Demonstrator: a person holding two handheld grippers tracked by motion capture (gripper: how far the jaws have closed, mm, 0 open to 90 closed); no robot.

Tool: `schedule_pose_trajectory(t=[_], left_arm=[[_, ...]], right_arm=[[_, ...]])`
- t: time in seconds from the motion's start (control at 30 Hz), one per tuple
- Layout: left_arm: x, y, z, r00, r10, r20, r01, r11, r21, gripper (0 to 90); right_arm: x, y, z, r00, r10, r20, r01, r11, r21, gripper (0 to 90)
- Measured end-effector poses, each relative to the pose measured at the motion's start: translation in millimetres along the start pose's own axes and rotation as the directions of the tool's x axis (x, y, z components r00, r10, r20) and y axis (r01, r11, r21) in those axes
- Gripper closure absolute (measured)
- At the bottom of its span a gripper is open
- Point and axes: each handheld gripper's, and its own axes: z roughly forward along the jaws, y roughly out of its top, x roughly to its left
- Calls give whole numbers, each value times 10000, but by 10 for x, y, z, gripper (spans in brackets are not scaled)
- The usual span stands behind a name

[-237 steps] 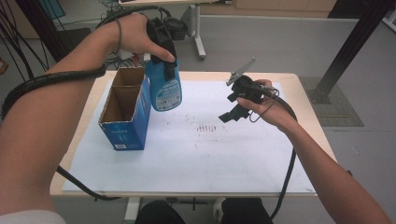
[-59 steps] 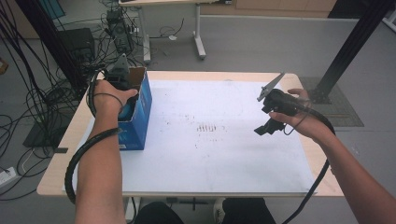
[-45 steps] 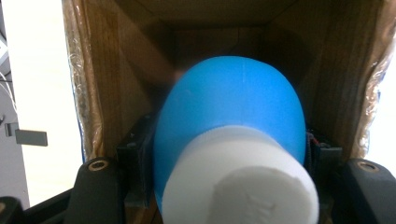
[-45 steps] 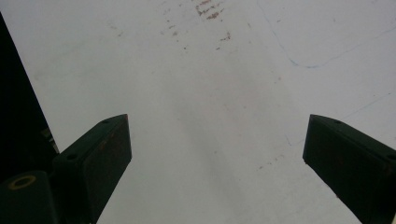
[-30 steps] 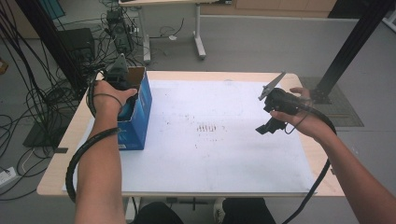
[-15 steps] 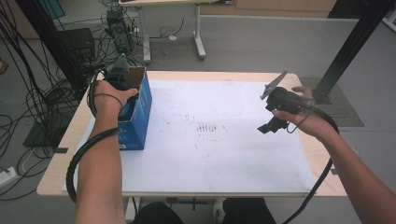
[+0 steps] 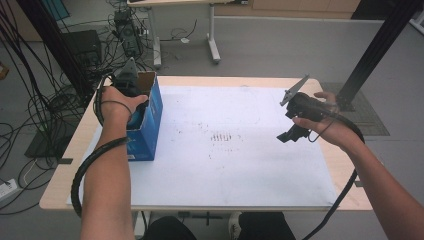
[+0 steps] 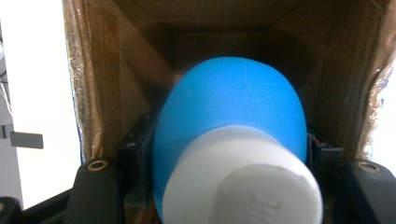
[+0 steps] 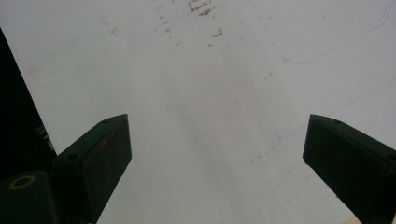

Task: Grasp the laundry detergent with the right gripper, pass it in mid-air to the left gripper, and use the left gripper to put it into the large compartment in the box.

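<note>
A blue cardboard box stands open-topped at the table's left. My left gripper reaches down into it, the hand resting on the box's rim. In the left gripper view the jaws press on both sides of a blue bottle with a white cap, deep between the brown inner walls of the box. My right gripper hovers over the white sheet at the right; its jaws stand wide apart with nothing between them.
The white sheet covers most of the wooden table and carries faint brown marks at its middle. A black post rises behind the right corner. Cables and a desk's legs lie on the floor beyond.
Earlier the left gripper held the blue bottle in the air above the box; now it is down inside the box. The right hand has drifted slightly to the right.
</note>
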Motion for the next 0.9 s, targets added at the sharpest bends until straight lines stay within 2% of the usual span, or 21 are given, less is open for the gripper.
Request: schedule_pose_trajectory(t=[0.9], left_arm=[[-11,2,2,10000,3,-3,-3,10000,12,357]], right_arm=[[-5,-23,-18,10000,60,18,-60,10000,-12,79]])
